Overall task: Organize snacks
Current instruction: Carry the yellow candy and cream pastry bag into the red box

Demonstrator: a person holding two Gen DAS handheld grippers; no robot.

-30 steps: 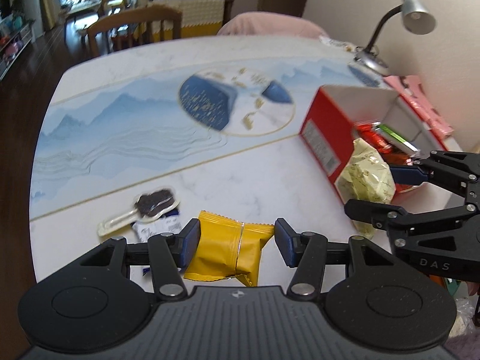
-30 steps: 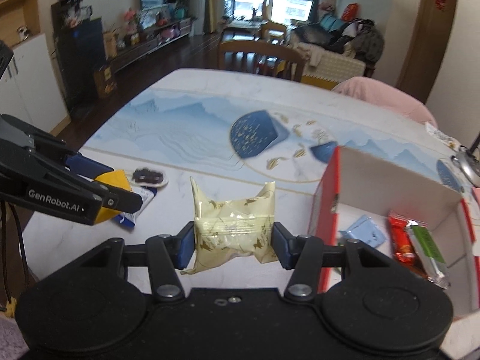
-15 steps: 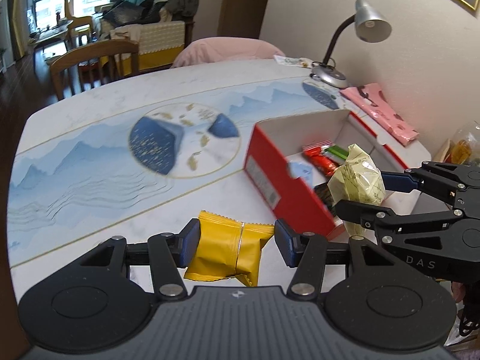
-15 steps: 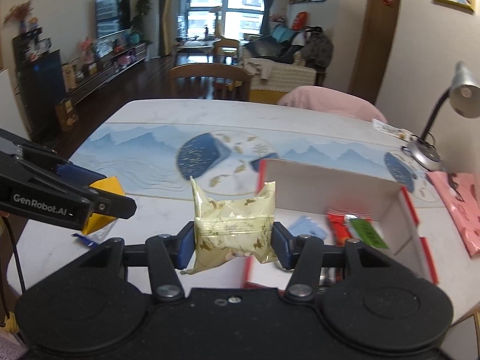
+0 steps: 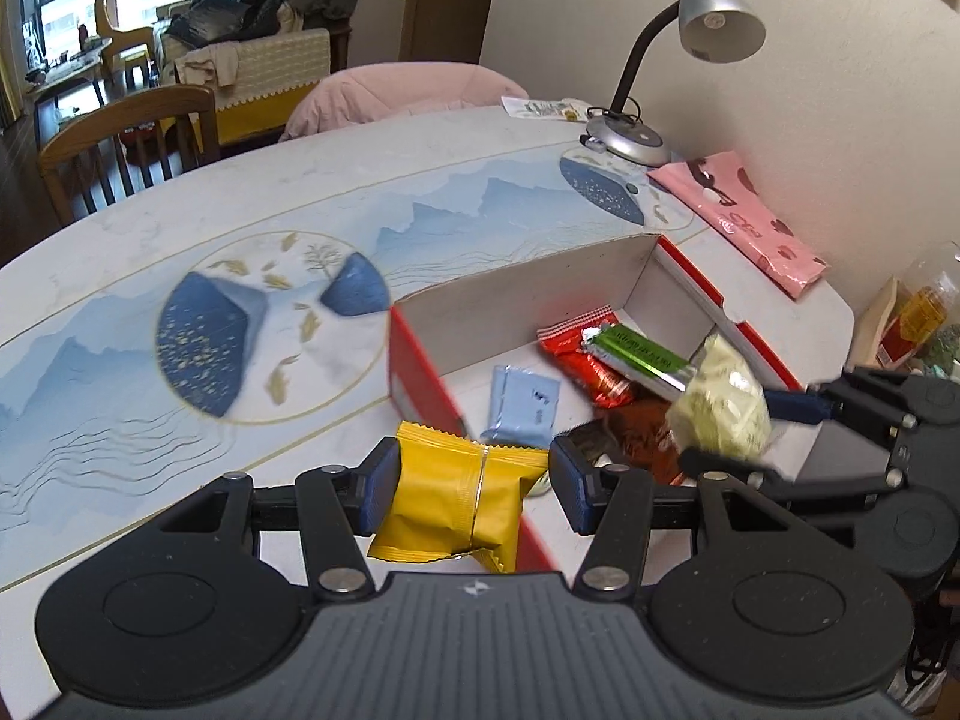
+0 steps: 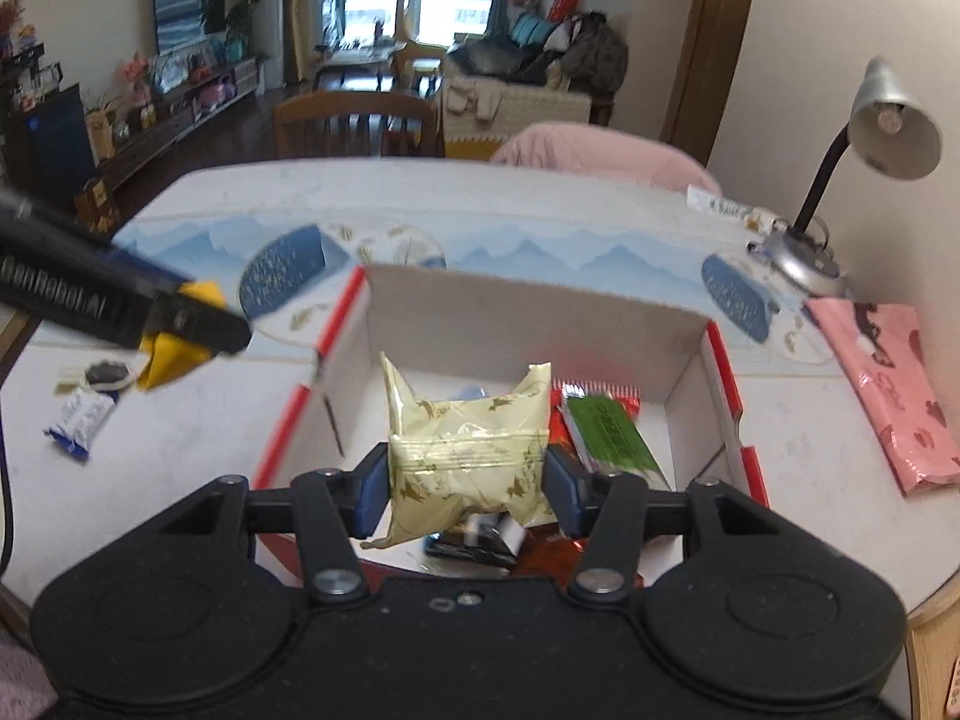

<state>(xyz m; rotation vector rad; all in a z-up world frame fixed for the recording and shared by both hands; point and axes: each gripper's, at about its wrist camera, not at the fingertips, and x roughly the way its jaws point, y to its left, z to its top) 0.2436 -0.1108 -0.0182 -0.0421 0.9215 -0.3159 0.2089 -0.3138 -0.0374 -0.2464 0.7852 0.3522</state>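
Snacks sit pinched in both tools. The left tool [image 5: 474, 483] has its blue pads clamped on a yellow packet [image 5: 459, 501], held above the near left corner of the box [image 5: 420, 372]. The right tool [image 6: 459, 480] squeezes a cream packet [image 6: 468, 456] with a gold pattern, hanging over the near end of the box's open inside; from the left camera that cream packet looks blurred.

Under the cream packet, on the box floor, lie a dark wrapper [image 6: 468, 546] and something reddish brown [image 5: 642, 438]. A little farther in lie a pale blue sachet [image 5: 522, 402], a red wrapper [image 5: 576, 354] and, lying over it, a green bar [image 5: 642, 354]. The box has red outer walls and a white inside, and it stands on the worktop [image 5: 180, 210], which is printed with blue mountains and round fish motifs.

Left of the box, on the worktop, lie a blue-and-white wrapper [image 6: 81, 420] and a small dark biscuit pack [image 6: 105, 375], well apart from the box.

Beyond the box to the right lies a pink bag [image 6: 900, 384], and past it stands a grey desk lamp [image 6: 888, 120]. At the far edge lies a small printed packet [image 5: 543, 109]. Behind the worktop stand a wooden chair [image 6: 354, 120] and a pink-covered seat [image 5: 408, 90].
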